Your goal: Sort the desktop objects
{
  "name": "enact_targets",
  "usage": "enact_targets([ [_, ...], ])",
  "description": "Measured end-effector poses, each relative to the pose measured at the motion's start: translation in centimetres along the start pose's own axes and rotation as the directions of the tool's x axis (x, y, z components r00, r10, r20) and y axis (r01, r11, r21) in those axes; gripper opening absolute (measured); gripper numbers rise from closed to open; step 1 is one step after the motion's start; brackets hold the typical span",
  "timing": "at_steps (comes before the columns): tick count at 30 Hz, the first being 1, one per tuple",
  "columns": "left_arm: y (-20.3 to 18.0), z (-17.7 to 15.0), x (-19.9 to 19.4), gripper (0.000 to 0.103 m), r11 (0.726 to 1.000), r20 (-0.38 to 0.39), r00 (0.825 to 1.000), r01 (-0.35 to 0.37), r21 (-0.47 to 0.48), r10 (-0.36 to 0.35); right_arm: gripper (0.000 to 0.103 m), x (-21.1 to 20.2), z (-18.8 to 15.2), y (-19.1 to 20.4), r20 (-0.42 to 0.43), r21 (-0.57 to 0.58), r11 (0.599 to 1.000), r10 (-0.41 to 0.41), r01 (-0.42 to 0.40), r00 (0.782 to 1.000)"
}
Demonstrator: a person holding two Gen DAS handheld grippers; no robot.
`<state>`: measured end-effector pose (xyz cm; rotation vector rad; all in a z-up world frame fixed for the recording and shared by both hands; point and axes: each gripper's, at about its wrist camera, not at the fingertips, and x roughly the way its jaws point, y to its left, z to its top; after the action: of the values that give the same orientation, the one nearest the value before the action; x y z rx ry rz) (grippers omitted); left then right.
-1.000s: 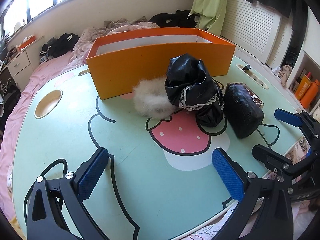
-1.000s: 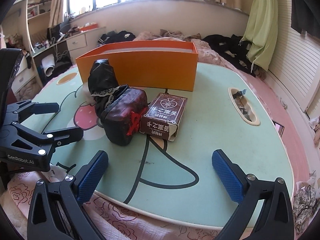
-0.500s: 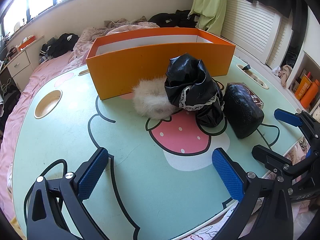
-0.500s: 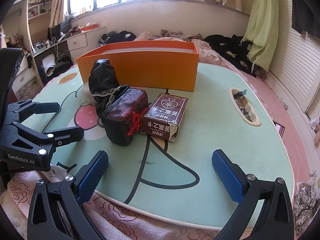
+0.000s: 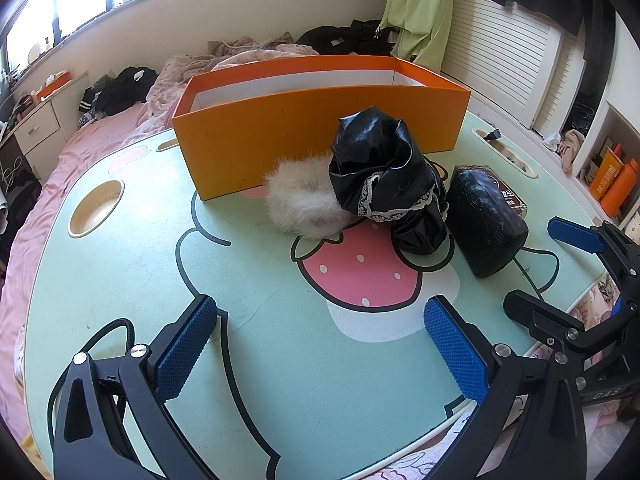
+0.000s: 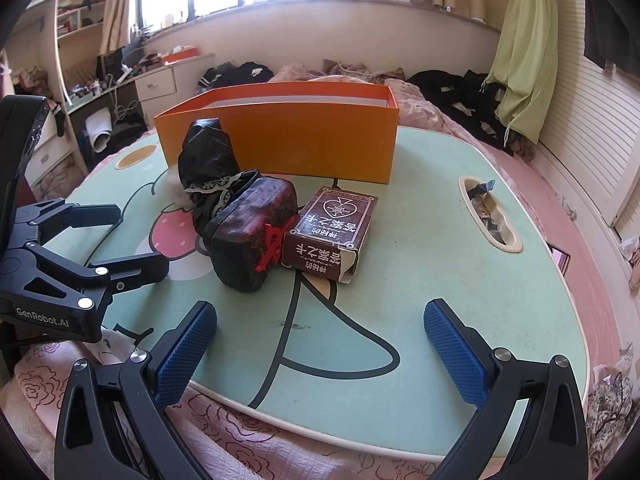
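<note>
Surface: a mint-green lap table (image 5: 120, 280) printed with a strawberry cartoon stood on a pink bed in a cluttered bedroom.
Orange box (image 5: 320, 136): open-topped, at the far side of the table.
White fluffy item (image 5: 304, 204): against the box's front wall, touching the black glossy bag (image 5: 384, 168).
Dark pouch (image 6: 252, 236): just right of the bag, touching the brown card box (image 6: 332, 232).
Left gripper (image 5: 320, 348): jaws spread wide, holding nothing, above the table's near edge.
Right gripper (image 6: 320, 348): jaws likewise wide apart and empty.
</note>
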<state>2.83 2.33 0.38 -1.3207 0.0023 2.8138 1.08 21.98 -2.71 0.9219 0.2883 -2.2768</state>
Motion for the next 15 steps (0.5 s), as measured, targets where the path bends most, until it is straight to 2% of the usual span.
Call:
enact_targets([
  [10,0.02,0.02,0.01,0.103,1.000,0.000,1.000,0.000,0.000,0.000,0.103,-0.06,0.09,0.34,0.006,-0.004,1.000,0.007,-0.007,1.000],
  [15,0.04,0.01,0.02,0.103,1.000,0.000,1.000,0.001,-0.001,-0.001,0.102,-0.30,0.41,-0.27,0.031,0.020,0.998,0.052,-0.052,0.998],
])
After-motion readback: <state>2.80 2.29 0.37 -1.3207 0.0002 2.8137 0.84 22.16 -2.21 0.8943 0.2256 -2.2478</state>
